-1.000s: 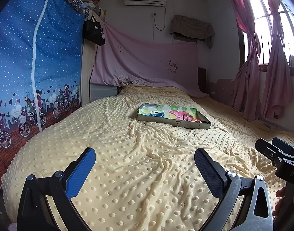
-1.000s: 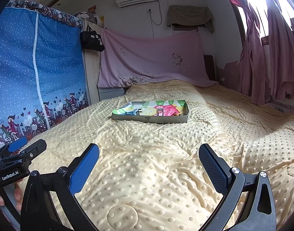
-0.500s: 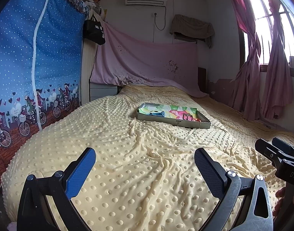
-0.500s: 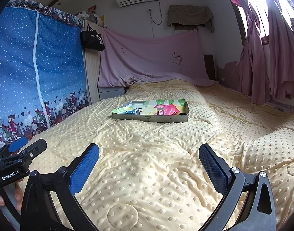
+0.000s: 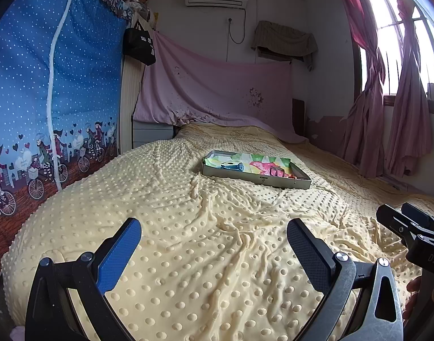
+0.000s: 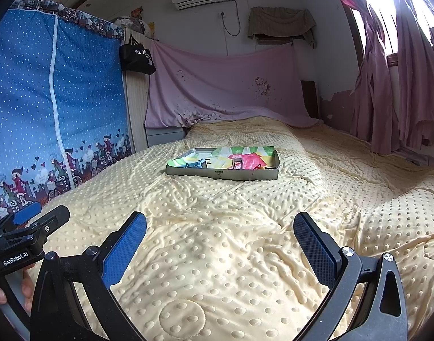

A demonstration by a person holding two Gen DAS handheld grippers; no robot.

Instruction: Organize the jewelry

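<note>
A shallow grey tray (image 5: pixel 256 180) with a colourful lining lies on the yellow dotted bedspread (image 5: pixel 188 227), far ahead of both grippers. It holds small items, among them a blue piece (image 5: pixel 231 166) and a dark frame-like piece (image 5: pixel 276 171). The tray also shows in the right wrist view (image 6: pixel 222 174). My left gripper (image 5: pixel 214 244) is open and empty, low over the near bed. My right gripper (image 6: pixel 219 241) is open and empty too. Each gripper shows at the edge of the other's view: the right one (image 5: pixel 410 227), the left one (image 6: pixel 32 221).
A blue dotted fabric wardrobe (image 5: pixel 46 99) stands along the left of the bed. A pink sheet (image 5: pixel 217 91) hangs at the headboard. Pink curtains (image 5: pixel 393 108) hang at the window on the right. A black bag (image 5: pixel 138 47) hangs by the wardrobe.
Both views have shifted very slightly. Both grippers stay open and empty, and the tray has not moved.
</note>
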